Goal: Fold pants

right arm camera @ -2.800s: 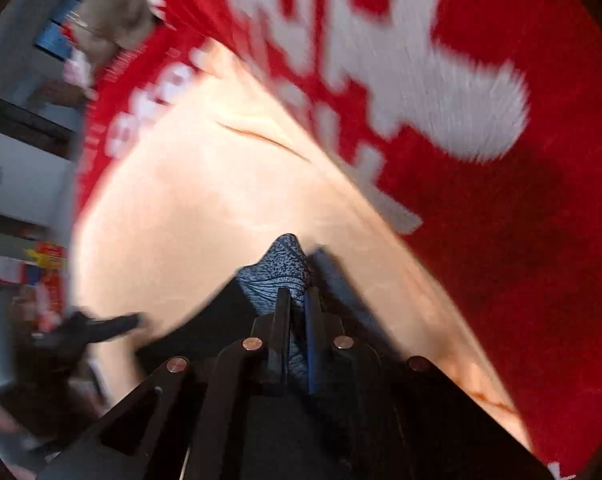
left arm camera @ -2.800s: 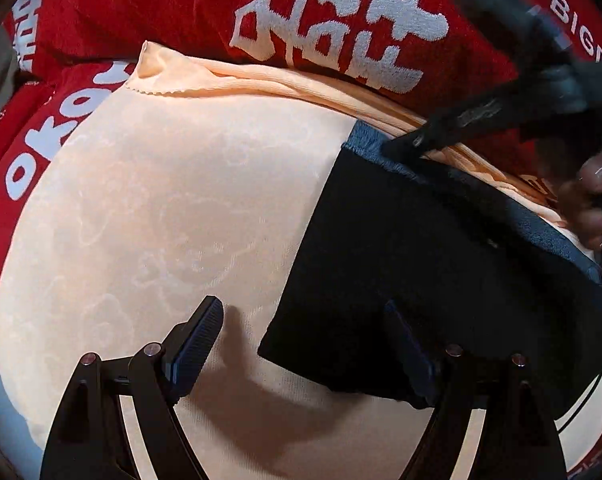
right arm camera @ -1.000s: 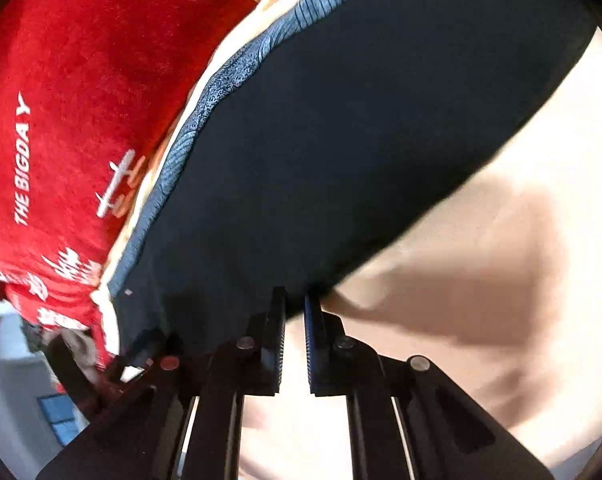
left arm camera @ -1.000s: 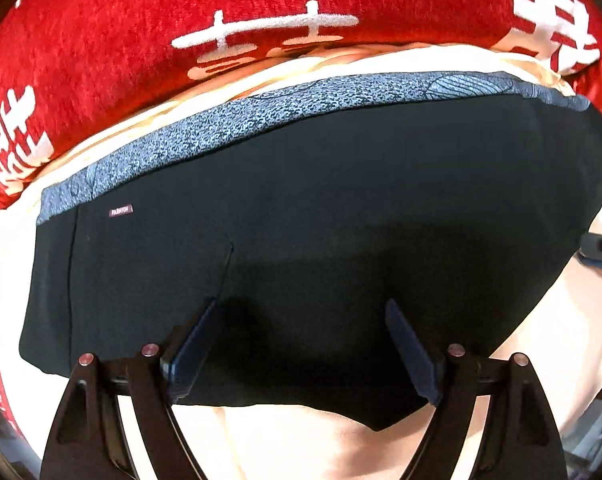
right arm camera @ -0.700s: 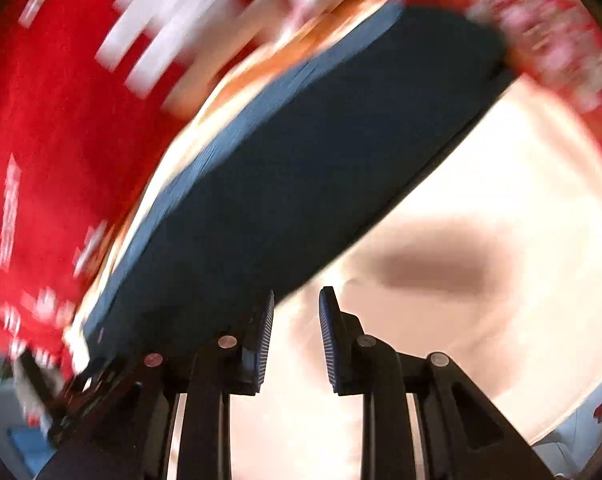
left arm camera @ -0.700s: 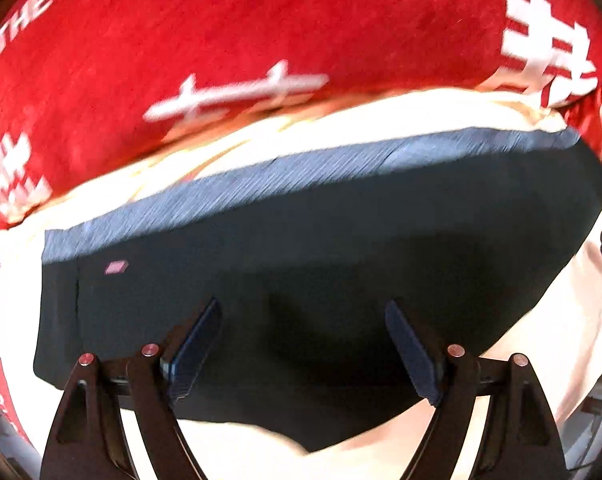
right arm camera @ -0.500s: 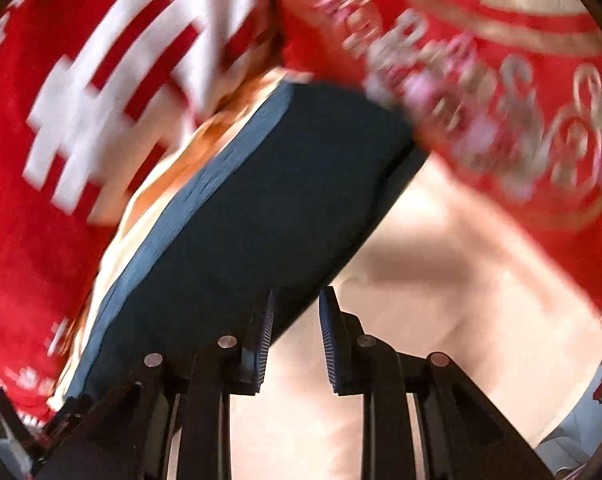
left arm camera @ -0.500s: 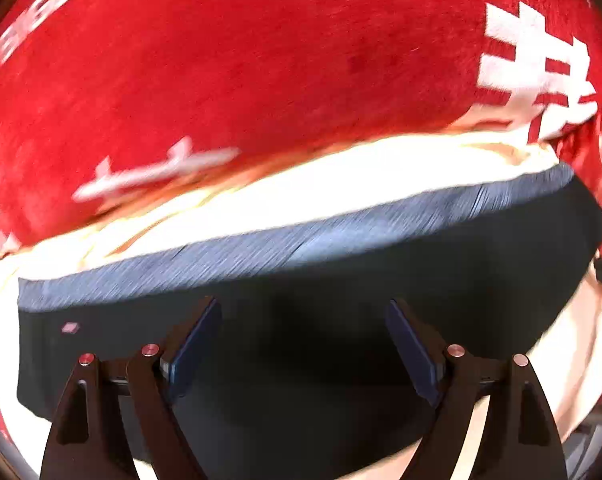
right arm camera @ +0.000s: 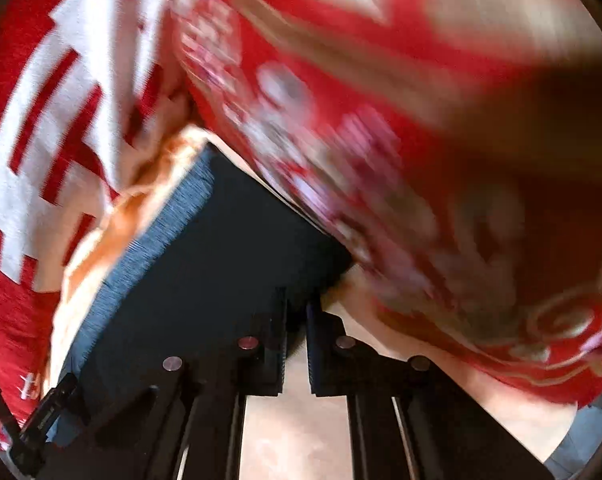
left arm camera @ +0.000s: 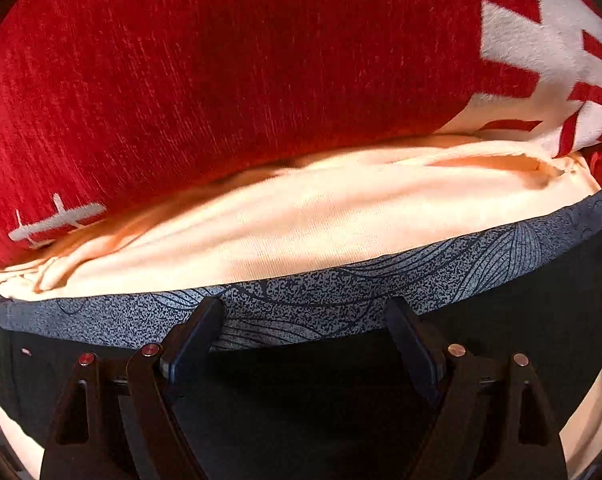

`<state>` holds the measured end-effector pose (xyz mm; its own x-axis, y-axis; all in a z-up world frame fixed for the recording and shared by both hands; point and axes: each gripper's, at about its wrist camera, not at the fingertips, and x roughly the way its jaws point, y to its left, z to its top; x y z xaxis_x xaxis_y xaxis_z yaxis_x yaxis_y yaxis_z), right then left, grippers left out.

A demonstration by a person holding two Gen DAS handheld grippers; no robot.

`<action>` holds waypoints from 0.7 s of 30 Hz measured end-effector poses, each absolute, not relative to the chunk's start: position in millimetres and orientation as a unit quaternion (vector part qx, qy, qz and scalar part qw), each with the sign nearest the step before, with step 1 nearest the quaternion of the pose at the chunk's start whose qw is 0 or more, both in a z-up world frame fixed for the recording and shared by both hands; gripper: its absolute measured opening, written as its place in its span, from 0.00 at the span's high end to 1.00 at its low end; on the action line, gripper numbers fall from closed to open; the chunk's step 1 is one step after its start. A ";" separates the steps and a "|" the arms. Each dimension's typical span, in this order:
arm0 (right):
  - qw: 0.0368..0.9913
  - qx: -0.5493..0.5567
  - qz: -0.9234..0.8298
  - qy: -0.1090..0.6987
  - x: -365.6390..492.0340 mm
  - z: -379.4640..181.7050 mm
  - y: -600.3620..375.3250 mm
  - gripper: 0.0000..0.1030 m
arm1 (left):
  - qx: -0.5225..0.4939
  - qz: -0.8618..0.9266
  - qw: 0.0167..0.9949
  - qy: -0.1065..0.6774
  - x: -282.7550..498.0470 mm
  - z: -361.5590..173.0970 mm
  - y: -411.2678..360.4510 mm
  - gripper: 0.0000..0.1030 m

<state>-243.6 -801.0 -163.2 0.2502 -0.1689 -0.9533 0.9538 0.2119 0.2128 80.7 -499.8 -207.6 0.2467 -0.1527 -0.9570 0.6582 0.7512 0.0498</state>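
**Desk:** What did the left-hand view show?

**Photographer:** The left claw hung steeply over the pants, its jaws spread wide and holding nothing. Its tips stood over the grey patterned waistband. The dark pants lay flat on a peach cloth, waistband along the cloth's far edge, where a bunched strip of it met the red blanket with white lettering.

**Desk:** And on the right?

**Photographer:** The right claw was all but closed, only a sliver between its pads. It sat at the near right corner of the pants, by the side edge of the peach cloth. The picture was smeared, so I could not tell whether any hem was caught between the pads.

**Desk:** What could have gone wrong from there?

**Photographer:** As I judged it, three things. If the right claw had closed on air or on the peach cloth instead of the hem, a lift would have left the pants behind or dragged the cloth with them. The left claw, that wide and that steep, could have pinched the waistband together with the loose cloth bunched just past it, rucking both. And one corner raised while the other stayed free would have skewed the fold, leaving the edges out of line.
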 end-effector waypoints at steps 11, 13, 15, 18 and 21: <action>0.754 0.379 -0.282 0.456 -182.2 -118.9 -758.0 0.82 | 0.222 -0.250 0.759 0.559 89.3 -215.7 -538.7 0.17; 0.767 0.364 -0.243 0.469 -145.1 -133.9 -746.9 0.82 | 0.212 -0.245 0.766 0.556 91.8 -218.9 -537.7 0.17; 0.772 0.351 -0.224 0.480 -118.0 -150.8 -741.0 0.83 | 0.214 -0.243 0.770 0.550 93.5 -220.9 -543.3 0.17; 0.772 0.313 -0.234 0.501 -100.2 -168.9 -738.8 0.83 | 0.215 -0.247 0.773 0.544 96.9 -225.6 -549.2 0.15; 0.769 0.291 -0.271 0.501 -100.9 -163.9 -749.0 0.83 | 0.208 -0.239 0.774 0.548 112.2 -227.0 -558.9 0.12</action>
<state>-100.9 -749.0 -163.9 0.3511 -0.1241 -0.9281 0.7081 0.6837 0.1765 112.2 -558.9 -227.0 0.2851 -0.1425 -0.9478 0.5990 0.7985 0.0601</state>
